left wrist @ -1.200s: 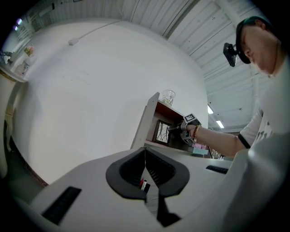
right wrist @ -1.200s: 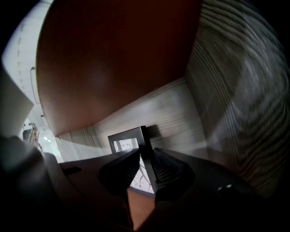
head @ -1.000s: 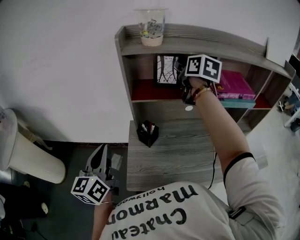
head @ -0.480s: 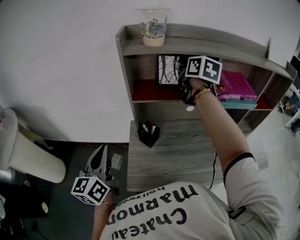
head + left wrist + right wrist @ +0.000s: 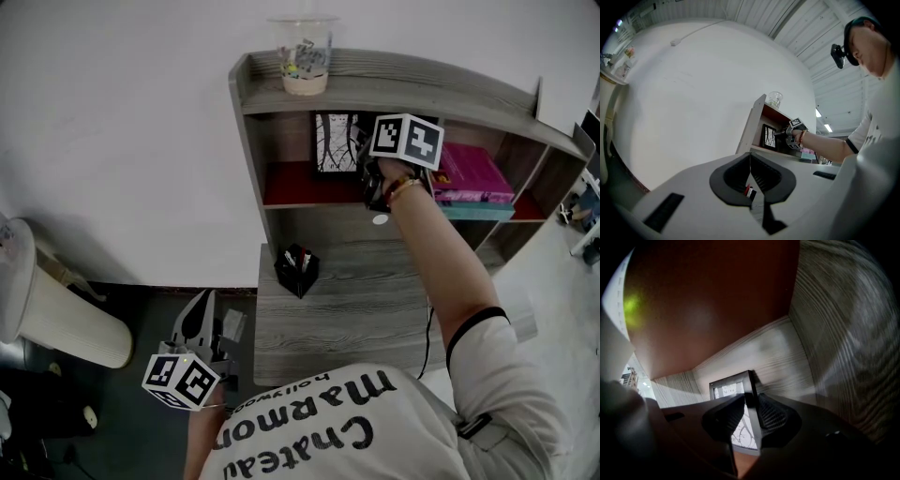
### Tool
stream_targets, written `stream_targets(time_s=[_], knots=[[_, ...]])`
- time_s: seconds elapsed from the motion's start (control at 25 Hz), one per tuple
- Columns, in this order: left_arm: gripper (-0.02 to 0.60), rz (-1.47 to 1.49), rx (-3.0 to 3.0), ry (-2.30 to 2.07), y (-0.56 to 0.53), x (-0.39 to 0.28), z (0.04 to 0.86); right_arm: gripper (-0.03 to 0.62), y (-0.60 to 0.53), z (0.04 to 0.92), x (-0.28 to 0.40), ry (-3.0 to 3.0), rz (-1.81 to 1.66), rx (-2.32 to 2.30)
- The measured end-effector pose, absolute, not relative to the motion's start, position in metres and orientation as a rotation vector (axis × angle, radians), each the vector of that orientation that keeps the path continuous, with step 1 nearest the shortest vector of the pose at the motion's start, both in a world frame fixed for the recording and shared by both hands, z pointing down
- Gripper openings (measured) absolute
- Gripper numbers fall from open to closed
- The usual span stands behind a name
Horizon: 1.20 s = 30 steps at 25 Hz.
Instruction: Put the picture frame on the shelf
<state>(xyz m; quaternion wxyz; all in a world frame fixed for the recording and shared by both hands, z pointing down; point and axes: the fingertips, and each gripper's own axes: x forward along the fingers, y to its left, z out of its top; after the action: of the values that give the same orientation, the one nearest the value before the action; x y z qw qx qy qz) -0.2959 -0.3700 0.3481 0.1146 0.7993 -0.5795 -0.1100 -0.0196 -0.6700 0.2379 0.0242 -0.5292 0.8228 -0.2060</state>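
Observation:
The black picture frame [image 5: 334,142] with a branch drawing stands upright on the red board in the left compartment of the grey wooden shelf [image 5: 375,89]. My right gripper [image 5: 361,155] reaches into that compartment and is shut on the frame's right edge. In the right gripper view the frame [image 5: 726,389] sits between the two pads of that gripper [image 5: 751,397], close to the compartment's back wall. My left gripper [image 5: 201,309] hangs low beside the desk, shut and with nothing in it. Its view shows the left gripper's [image 5: 750,157] tips together, and the frame [image 5: 769,136] far off.
A clear cup [image 5: 305,54] with small items stands on the shelf top. Pink books [image 5: 469,169] lie in the compartment to the right. A black pen holder [image 5: 296,265] stands on the grey desk [image 5: 347,309]. A white bin [image 5: 56,314] is on the floor at left.

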Motion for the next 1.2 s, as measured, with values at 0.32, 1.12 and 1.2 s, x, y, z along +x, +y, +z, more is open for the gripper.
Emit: stream_targets(time_s=[0.32,1.12,1.2], knots=[[0.017,-0.32,2.343,-1.699,-0.37,-0.293,0.348,0.127,-0.668,0.238,-0.017,2.545,-0.612,-1.642],[0.017,-0.281,2.42,-1.643,-0.346,-0.271,0.333,0.12,-0.572,0.243,-0.013,2.599,-0.423,-1.543],[0.017,-0.271,2.452,-1.614,-0.343,-0.263,0.33,0.097,-0.556,0.249,-0.011,2.615,-0.359,-1.573]])
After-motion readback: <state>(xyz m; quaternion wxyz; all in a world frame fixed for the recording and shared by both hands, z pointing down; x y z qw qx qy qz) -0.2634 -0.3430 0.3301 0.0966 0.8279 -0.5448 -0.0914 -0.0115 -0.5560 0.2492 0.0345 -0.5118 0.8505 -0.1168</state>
